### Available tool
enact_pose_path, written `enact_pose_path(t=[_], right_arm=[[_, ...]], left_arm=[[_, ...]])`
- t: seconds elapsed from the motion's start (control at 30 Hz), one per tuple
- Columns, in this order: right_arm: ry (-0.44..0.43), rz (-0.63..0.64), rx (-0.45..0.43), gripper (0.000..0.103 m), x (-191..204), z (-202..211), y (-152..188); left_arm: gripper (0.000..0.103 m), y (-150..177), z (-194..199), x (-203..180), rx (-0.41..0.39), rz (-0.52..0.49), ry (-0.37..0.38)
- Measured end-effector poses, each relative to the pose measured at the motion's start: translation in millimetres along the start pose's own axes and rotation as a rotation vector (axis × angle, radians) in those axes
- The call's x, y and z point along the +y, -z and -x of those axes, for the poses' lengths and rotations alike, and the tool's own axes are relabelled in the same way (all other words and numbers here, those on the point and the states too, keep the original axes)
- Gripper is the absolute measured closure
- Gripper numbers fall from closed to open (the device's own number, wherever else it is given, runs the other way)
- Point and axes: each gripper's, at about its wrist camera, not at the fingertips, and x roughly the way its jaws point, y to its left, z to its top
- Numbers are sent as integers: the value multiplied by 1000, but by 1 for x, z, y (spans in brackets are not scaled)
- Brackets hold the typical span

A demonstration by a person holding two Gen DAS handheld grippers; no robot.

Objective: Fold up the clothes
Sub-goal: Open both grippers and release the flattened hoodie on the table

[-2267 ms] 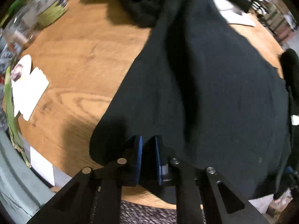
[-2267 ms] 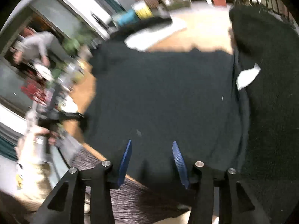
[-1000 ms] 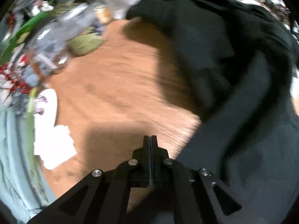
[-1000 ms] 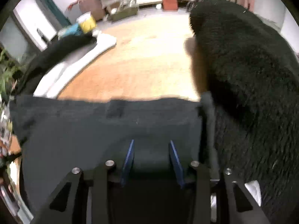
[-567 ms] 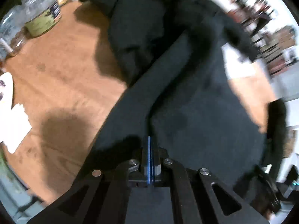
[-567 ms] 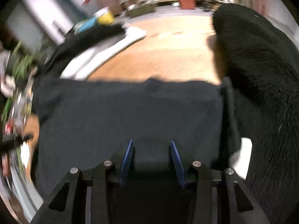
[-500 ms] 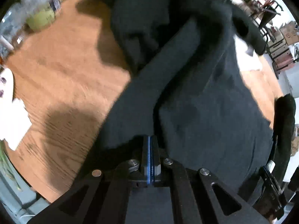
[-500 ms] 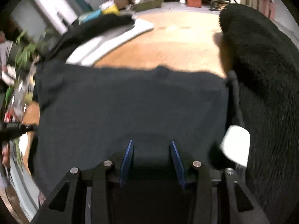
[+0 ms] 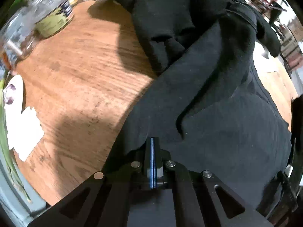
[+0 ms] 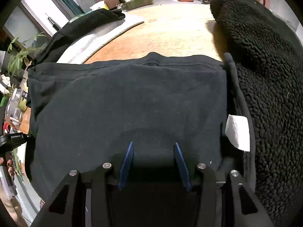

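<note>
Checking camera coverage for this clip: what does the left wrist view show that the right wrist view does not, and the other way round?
Only the left wrist view shows the left tool shut, with dark cloth bunched around its tips, a labelled jar and white paper on bare wood.

Only the right wrist view shows the right tool open over the cloth, a black fleece garment, a white tag and the room's floor beyond.

Both show the dark shirt spread on the wooden table.
</note>
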Motion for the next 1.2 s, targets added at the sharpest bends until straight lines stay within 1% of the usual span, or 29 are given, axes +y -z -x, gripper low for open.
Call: enact_pose_path(t=[0.07, 0.13, 0.23, 0.27, 0.33, 0.4, 0.43, 0.5, 0.53, 0.57, 0.63, 0.7, 0.77, 0.83, 0.87, 0.9, 0.93, 0.97, 1.0, 1.03, 1.07, 1.1, 1.13, 1.2], right_arm=[[3, -1, -21, 56, 0, 4, -8], [6, -3, -42, 56, 0, 8, -16], [11, -5, -74, 56, 0, 14, -28], [16, -7, -74, 57, 0, 12, -35], [34, -15, -48, 58, 2, -4, -51], [80, -30, -10, 60, 4, -23, -63], [108, -35, -10, 60, 6, -29, -67], [189, -28, -11, 57, 11, -34, -73], [224, -22, -12, 56, 12, -36, -77], [240, -19, -16, 53, 11, -36, -79], [251, -26, -11, 53, 6, -34, -81], [253, -33, -18, 53, 3, -33, -82], [249, -33, -44, 50, 3, -33, -83], [217, -43, -74, 48, -1, -31, -80], [181, -62, -82, 49, -5, -28, -77], [128, -93, -81, 50, -11, -24, -71], [83, -120, -73, 51, -13, -22, -66], [39, -143, -54, 50, -15, -18, -60], [-4, -154, -35, 50, -18, -9, -47], [-37, -152, -21, 49, -20, 2, -33], [-56, -141, -11, 47, -20, 13, -16], [-62, -120, -7, 44, -19, 25, 2], [-66, -106, 1, 39, -20, 35, 21], [-69, -98, 24, 38, -24, 51, 56]], left_arm=[[100, 4, 10, 0, -9, 4, -48], [100, 9, 31, -4, -60, -11, 35], [100, 8, 49, -23, -106, -48, 95], [100, -1, 50, -31, -116, -62, 105], [100, -13, 42, -56, -109, -63, 140], [100, -23, 31, -65, -95, -19, 193], [100, -28, 25, -69, -89, 4, 215], [100, -38, 14, -67, -104, 58, 172], [100, -42, 9, -62, -95, 93, 183], [100, -45, 5, -57, -87, 128, 197], [100, -48, 4, -46, -82, 191, 265], [100, -45, 10, -33, -102, 231, 323], [100, -41, 17, -20, -123, 267, 381], [99, -28, 36, -15, -149, 241, 431], [99, -19, 48, -16, -160, 211, 459], [95, -7, 63, -18, -180, 167, 480], [83, 6, 77, -21, -201, 121, 499], [72, 22, 88, -27, -236, 63, 493], [49, 38, 100, -34, -271, 5, 487], [39, 53, 111, -39, -305, -52, 481], [39, 64, 113, -36, -339, -101, 484], [39, 61, 106, -28, -359, -158, 500], [39, 73, 103, -27, -360, -200, 502], [39, 84, 88, -53, -357, -289, 479]])
